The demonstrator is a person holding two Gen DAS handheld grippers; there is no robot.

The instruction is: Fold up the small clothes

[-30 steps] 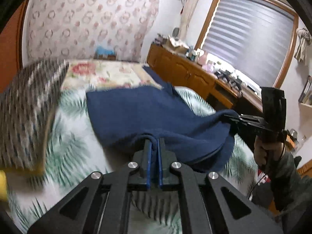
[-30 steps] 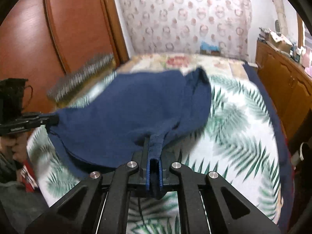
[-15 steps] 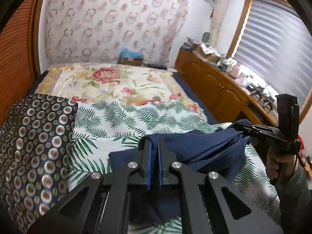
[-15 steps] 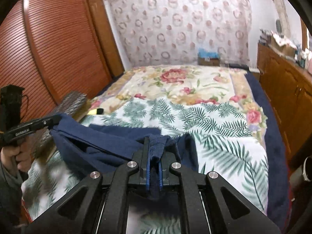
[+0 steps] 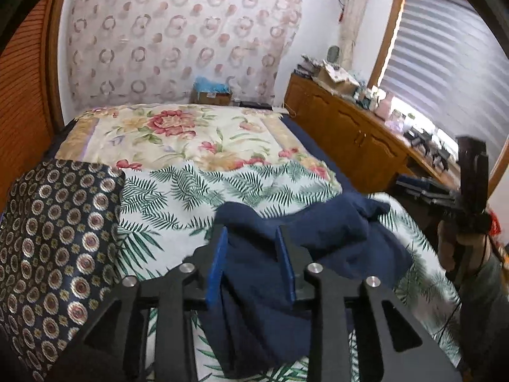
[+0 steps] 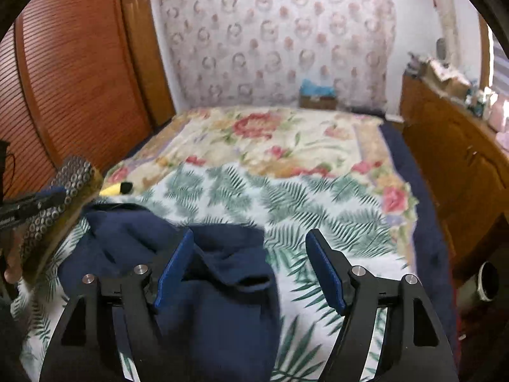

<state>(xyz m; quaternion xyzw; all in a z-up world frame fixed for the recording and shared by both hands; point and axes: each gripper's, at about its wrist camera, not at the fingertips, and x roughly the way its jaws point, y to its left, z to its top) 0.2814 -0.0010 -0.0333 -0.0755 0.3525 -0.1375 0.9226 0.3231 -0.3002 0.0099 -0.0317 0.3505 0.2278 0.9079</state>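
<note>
A navy blue garment (image 5: 318, 238) lies bunched and doubled over on the fern-print sheet (image 5: 178, 197) at the near end of the bed. My left gripper (image 5: 251, 258) hangs low over the garment's left part. Its jaws are opening, and the cloth lies loose between the blue pads (image 5: 218, 267). In the right wrist view my right gripper (image 6: 251, 264) is opening wide over the garment (image 6: 216, 302). The cloth sits under its left finger and touches neither pad. Each gripper shows in the other's view: the right gripper (image 5: 416, 187) and the left gripper (image 6: 35, 203).
A dark cushion with a ring pattern (image 5: 54, 242) sits on the bed's left side, with a yellow object (image 6: 114, 188) beside it. A floral blanket (image 5: 178, 133) covers the far half. A wooden dresser (image 5: 350, 137) runs along the right, a slatted wardrobe (image 6: 70, 79) along the left.
Both grippers brought the held garment edge back toward the near end of the bed, doubling the cloth over. Both jaws then opened and the cloth dropped onto the sheet.
</note>
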